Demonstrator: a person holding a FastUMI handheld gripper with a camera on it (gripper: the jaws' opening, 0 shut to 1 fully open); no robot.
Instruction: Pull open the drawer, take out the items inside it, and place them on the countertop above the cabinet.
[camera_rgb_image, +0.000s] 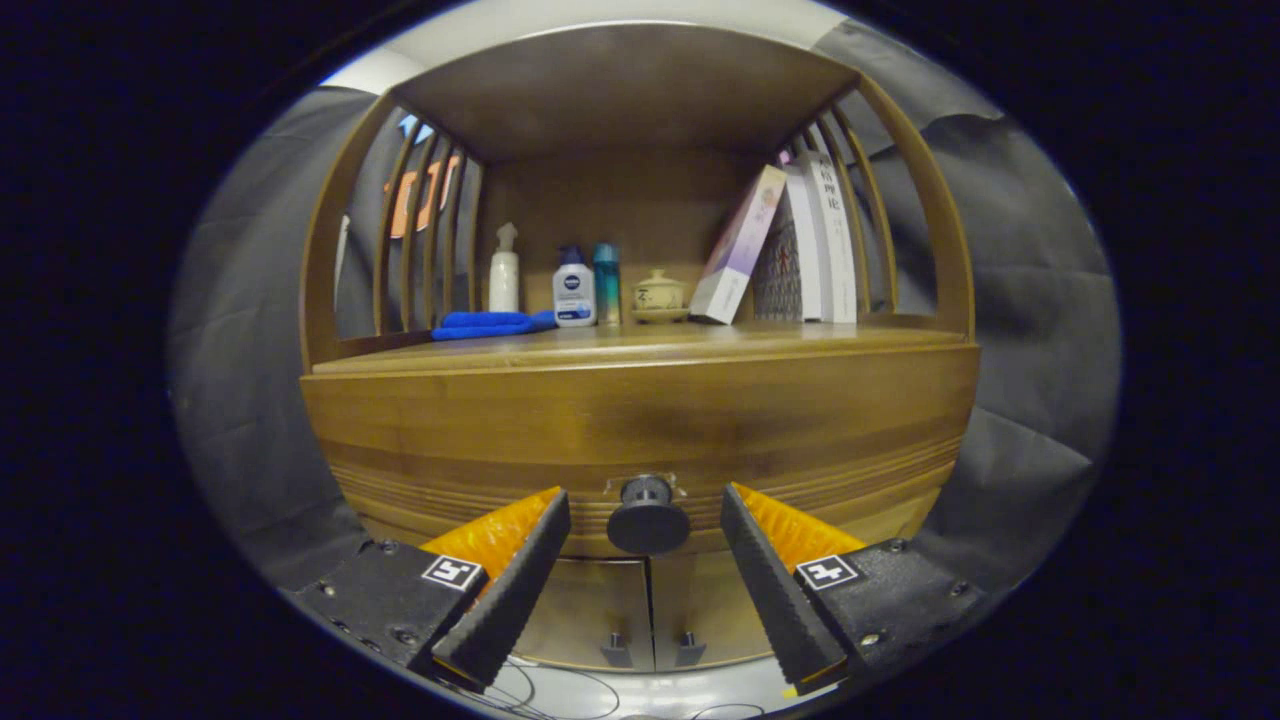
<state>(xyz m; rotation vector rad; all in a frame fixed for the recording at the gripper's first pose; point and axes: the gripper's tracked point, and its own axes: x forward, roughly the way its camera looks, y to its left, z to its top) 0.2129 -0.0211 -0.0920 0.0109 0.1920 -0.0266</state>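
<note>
Wooden cabinet (640, 420) mid-frame, drawer shut. Gripper (645, 520) wide open, empty, straddling knob (648, 516). Step: reaching; next, close on knob, pull straight.

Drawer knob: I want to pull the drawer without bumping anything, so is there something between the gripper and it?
Nothing visible is in the way. The gripper is open, its fingers spread to either side of the dark round drawer knob, which sits between them on the closed drawer front.

Closed wooden drawer (640, 440) under the countertop (640, 345), round black knob (647, 517) between spread fingers (520, 580).
</note>
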